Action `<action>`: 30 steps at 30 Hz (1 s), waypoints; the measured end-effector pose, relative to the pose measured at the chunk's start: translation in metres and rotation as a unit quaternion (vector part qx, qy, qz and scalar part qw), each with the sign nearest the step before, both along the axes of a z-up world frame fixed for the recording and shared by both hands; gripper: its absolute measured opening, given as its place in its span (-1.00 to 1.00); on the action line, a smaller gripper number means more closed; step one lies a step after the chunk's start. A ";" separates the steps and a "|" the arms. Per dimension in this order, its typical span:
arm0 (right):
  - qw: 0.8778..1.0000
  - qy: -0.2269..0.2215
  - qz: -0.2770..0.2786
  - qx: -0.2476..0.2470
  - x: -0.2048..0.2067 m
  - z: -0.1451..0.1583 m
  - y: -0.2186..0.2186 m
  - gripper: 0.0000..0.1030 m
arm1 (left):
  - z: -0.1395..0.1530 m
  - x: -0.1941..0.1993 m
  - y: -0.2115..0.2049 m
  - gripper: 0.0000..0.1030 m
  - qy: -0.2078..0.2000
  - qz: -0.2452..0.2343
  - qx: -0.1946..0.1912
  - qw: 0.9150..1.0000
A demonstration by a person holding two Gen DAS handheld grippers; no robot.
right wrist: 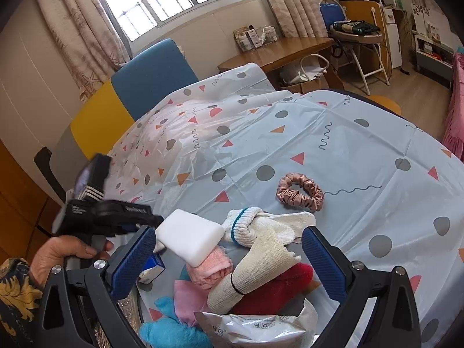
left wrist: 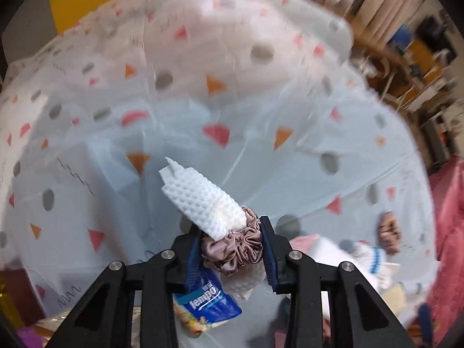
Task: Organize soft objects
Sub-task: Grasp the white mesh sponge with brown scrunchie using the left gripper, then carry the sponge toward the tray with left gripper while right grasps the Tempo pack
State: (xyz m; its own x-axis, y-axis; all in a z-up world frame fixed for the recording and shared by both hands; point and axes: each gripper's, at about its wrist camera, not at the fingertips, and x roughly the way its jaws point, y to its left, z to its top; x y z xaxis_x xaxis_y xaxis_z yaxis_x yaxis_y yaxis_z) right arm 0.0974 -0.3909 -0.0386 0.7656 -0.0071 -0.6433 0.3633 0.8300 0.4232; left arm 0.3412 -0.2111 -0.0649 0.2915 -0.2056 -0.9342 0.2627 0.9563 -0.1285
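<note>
My left gripper (left wrist: 232,256) is shut on a mauve satin scrunchie (left wrist: 235,249) that is bunched around a white waffle sponge (left wrist: 200,200); the sponge sticks out up and to the left past the fingertips. In the right wrist view that sponge (right wrist: 191,237) shows at the tip of the left gripper (right wrist: 153,221), held by a hand (right wrist: 63,252). My right gripper (right wrist: 229,261) stands open above a pile of soft things, with nothing between its pads. A second pink scrunchie (right wrist: 300,191) lies flat on the tablecloth beyond the pile.
The pile holds a white sock with a teal stripe (right wrist: 246,223), a pink cloth (right wrist: 208,269), a beige bandage roll (right wrist: 255,269), a red fuzzy piece (right wrist: 278,287) and a plastic pouch (right wrist: 255,327). A Tempo tissue pack (left wrist: 208,298) lies under the left gripper. The patterned tablecloth (right wrist: 348,133) spreads beyond.
</note>
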 end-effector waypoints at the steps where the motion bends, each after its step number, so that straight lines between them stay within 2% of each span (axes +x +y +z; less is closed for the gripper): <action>1: 1.000 0.001 0.009 0.000 0.001 0.000 0.002 0.89 | 0.011 -0.002 0.007 -0.28 -0.010 0.005 -0.011 1.000; 4: 0.999 0.005 0.047 -0.002 0.006 -0.002 0.015 0.73 | 0.040 -0.008 0.025 -0.27 -0.031 0.006 -0.037 0.999; 6: 0.996 0.013 0.084 0.000 0.012 -0.004 0.026 0.49 | 0.056 -0.013 0.036 -0.27 -0.048 0.006 -0.045 0.998; 7: 0.994 0.015 0.110 0.009 0.017 -0.005 0.033 0.26 | 0.062 -0.016 0.043 -0.27 -0.052 0.007 -0.051 0.997; 8: 0.990 0.022 0.139 0.015 0.024 -0.006 0.041 0.17 | 0.069 -0.021 0.048 -0.27 -0.056 0.008 -0.054 0.997; 14: 0.952 0.082 0.292 -0.026 0.082 -0.015 0.100 0.13 | 0.091 -0.038 0.082 -0.27 -0.071 0.021 -0.077 0.994; 16: 0.940 0.105 0.321 -0.043 0.103 -0.024 0.116 0.13 | 0.095 -0.045 0.091 -0.27 -0.073 0.023 -0.085 0.993; 19: 0.924 0.131 0.359 -0.029 0.128 -0.043 0.129 0.13 | 0.104 -0.059 0.113 -0.27 -0.077 0.026 -0.100 0.992; 21: 0.916 0.149 0.370 -0.036 0.140 -0.056 0.134 0.13 | 0.108 -0.068 0.125 -0.27 -0.078 0.025 -0.107 0.991; 23: 0.900 0.178 0.396 -0.038 0.150 -0.072 0.141 0.13 | 0.111 -0.075 0.136 -0.27 -0.078 0.026 -0.111 0.990; 25: 0.891 0.200 0.404 -0.049 0.156 -0.086 0.145 0.13 | 0.115 -0.082 0.147 -0.27 -0.081 0.027 -0.116 0.990; 26: 0.889 0.211 0.403 -0.057 0.159 -0.092 0.144 0.10 | 0.117 -0.084 0.151 -0.27 -0.084 0.029 -0.116 0.989; 27: 0.894 0.201 0.394 -0.067 0.159 -0.093 0.140 0.06 | 0.121 -0.088 0.157 -0.27 -0.090 0.030 -0.116 0.989; 30: 0.914 0.193 0.351 -0.058 0.164 -0.089 0.128 0.04 | 0.131 -0.097 0.169 -0.26 -0.111 0.028 -0.112 0.987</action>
